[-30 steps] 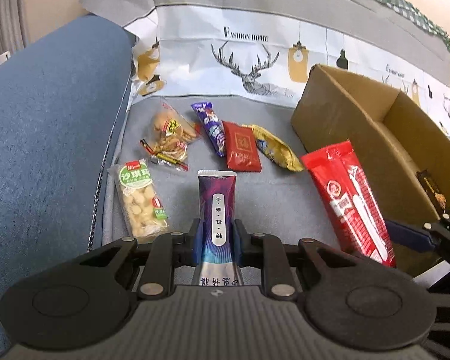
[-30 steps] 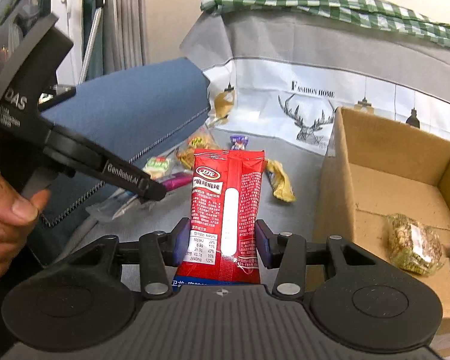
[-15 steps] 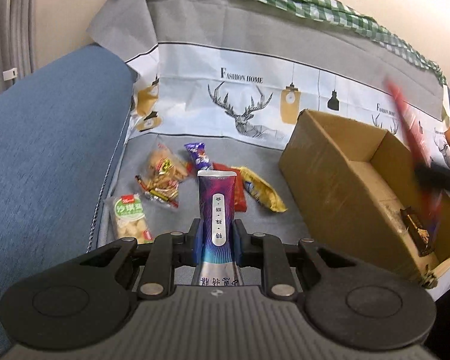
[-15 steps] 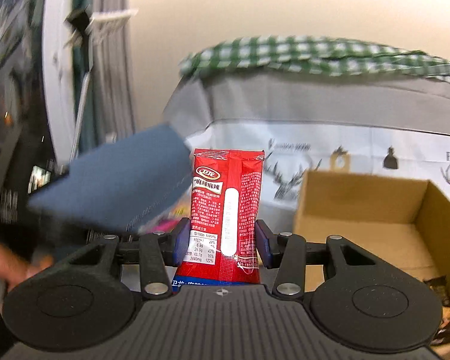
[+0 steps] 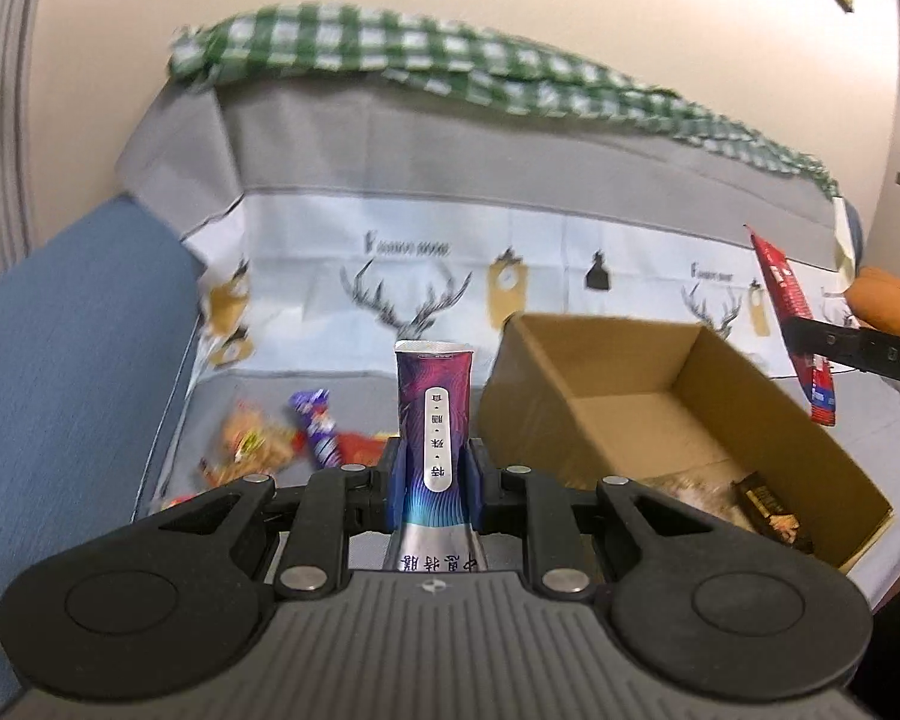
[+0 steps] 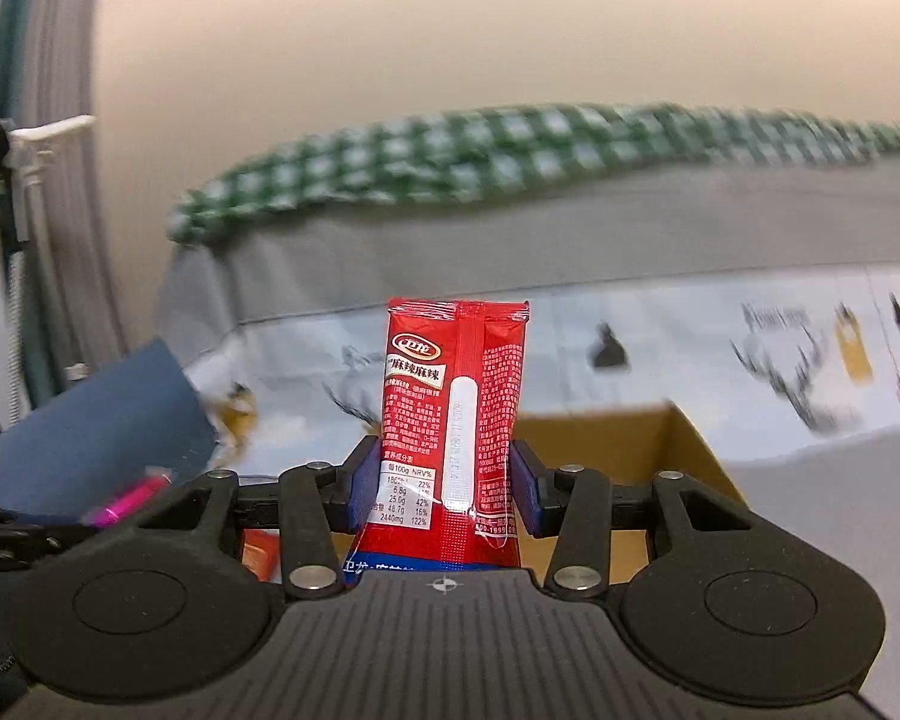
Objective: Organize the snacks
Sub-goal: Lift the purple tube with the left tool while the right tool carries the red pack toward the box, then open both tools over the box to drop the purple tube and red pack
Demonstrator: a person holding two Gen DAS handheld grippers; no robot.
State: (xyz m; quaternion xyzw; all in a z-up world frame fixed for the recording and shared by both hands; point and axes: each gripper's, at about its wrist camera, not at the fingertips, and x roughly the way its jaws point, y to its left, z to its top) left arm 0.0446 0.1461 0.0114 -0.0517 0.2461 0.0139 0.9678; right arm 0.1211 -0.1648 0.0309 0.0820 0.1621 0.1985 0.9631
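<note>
Left gripper [image 5: 435, 483]: its 2 blue pads are clamped on the sides of a purple snack packet [image 5: 433, 420], which stands upright between them with its sealed top edge uppermost and its silver lower end running back toward the camera. Right gripper [image 6: 444, 486]: its 2 blue pads are pressed against the edges of a red snack packet [image 6: 453, 420], also upright, back panel with nutrition table facing the camera, blue band at its lower end. In the left wrist view the same red packet [image 5: 789, 300] appears edge-on at the far right, held in black tongs above the right-hand side of an open cardboard box [image 5: 576, 384]. The box sits on a grey sofa cover [image 5: 390, 180] printed with deer heads and lamps (lettering on it is too blurred to read). Inside the box, near its front right corner, lie a dark wrapped bar [image 5: 771, 507] and a pale bag that is only partly seen. To the left of the box, on the seat beyond the left gripper, loose snacks lie close together: a clear bag of orange-brown pieces [image 5: 252, 447], a purple-and-white wrapper [image 5: 318, 435] and a red pouch [image 5: 360, 447] partly hidden behind the gripper's fingers. A blue armrest [image 5: 72, 360] bounds the seat on the left. A green-and-white checked cloth [image 5: 450, 60] is draped along the sofa back, against a plain cream wall. Both views are blurred in the background.
</note>
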